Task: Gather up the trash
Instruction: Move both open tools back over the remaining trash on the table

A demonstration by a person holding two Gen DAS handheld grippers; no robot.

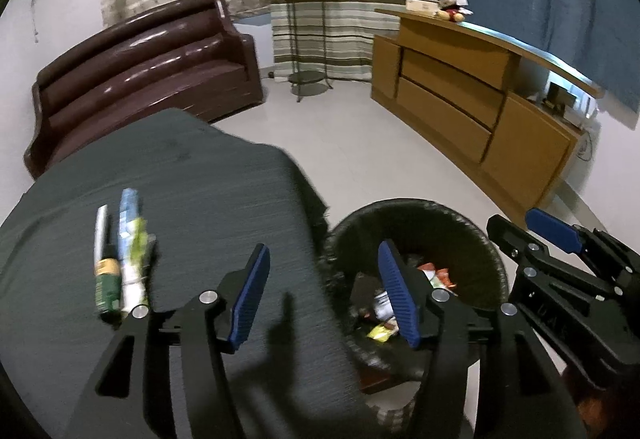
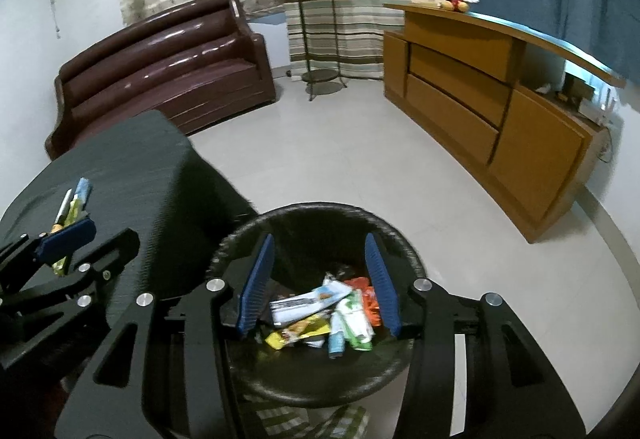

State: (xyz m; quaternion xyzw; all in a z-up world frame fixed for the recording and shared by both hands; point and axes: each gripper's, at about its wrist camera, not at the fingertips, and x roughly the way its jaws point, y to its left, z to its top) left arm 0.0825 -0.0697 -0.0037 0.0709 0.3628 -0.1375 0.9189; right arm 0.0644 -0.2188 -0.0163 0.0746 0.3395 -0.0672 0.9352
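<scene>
A black trash bin (image 1: 492, 239) stands on the floor beside a dark grey table (image 1: 180, 179). It holds several wrappers and tubes (image 2: 332, 315). On the table lie a green-and-silver tube (image 1: 105, 271) and a white-green wrapper (image 1: 132, 251) side by side. My left gripper (image 1: 324, 295) is open and empty, straddling the table's right edge and the bin's left rim, to the right of the two items. My right gripper (image 2: 320, 287) is open and empty, directly above the bin (image 2: 256, 223). It shows at the right in the left wrist view (image 1: 532, 231).
A brown leather sofa (image 1: 140, 63) stands behind the table. A wooden cabinet (image 1: 480, 99) with a Mickey Mouse toy (image 1: 450, 7) lines the right wall. A metal plant stand (image 1: 306, 35) stands by the curtains. A light tiled floor (image 1: 340, 143) lies between them.
</scene>
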